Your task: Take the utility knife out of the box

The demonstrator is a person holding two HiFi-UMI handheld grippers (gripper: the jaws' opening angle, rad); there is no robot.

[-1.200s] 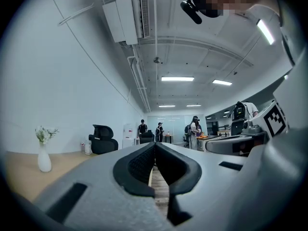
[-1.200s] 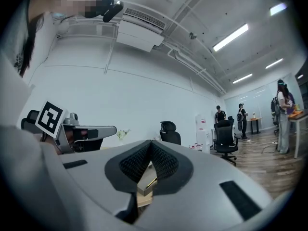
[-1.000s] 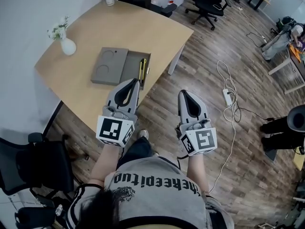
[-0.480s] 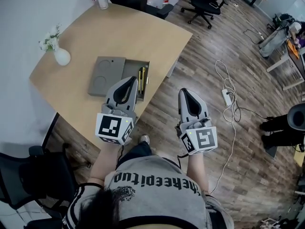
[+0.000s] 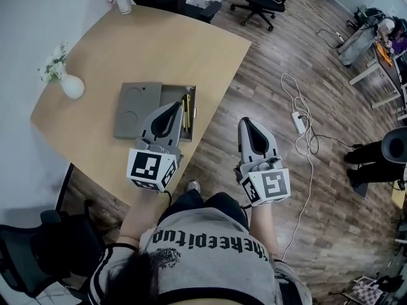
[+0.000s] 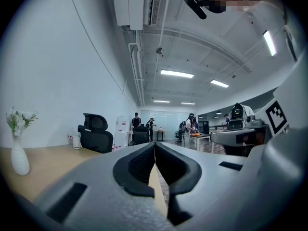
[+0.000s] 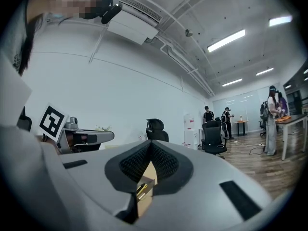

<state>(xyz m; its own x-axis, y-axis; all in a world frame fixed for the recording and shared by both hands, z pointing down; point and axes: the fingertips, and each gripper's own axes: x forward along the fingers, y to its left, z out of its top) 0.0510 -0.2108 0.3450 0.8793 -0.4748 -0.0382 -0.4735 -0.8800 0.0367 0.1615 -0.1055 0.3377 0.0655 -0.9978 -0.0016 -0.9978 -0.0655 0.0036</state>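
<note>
**A:** Where is the knife?

**B:** The slim yellow-and-black utility knife [image 5: 187, 112] lies in the open grey box [image 5: 167, 95], along its right wall. The box sits near the right edge of the pale wooden table [image 5: 146, 43], and its flat grey lid [image 5: 135, 110] lies folded out to the left.

**A:** And the claws?

**B:** The left claw [image 5: 175, 105] has its jaws pressed together with nothing between them. Its tip shows over the near part of the box, just left of the knife. I cannot tell whether it touches anything.

**A:** The right one?

**B:** The right claw [image 5: 247, 122] is also closed and empty. It is out over the wooden plank floor [image 5: 267, 75], right of the table and apart from the box.

**A:** Anything else on the table?

**B:** A white vase of flowers [image 5: 70, 86], at the far left.
</note>
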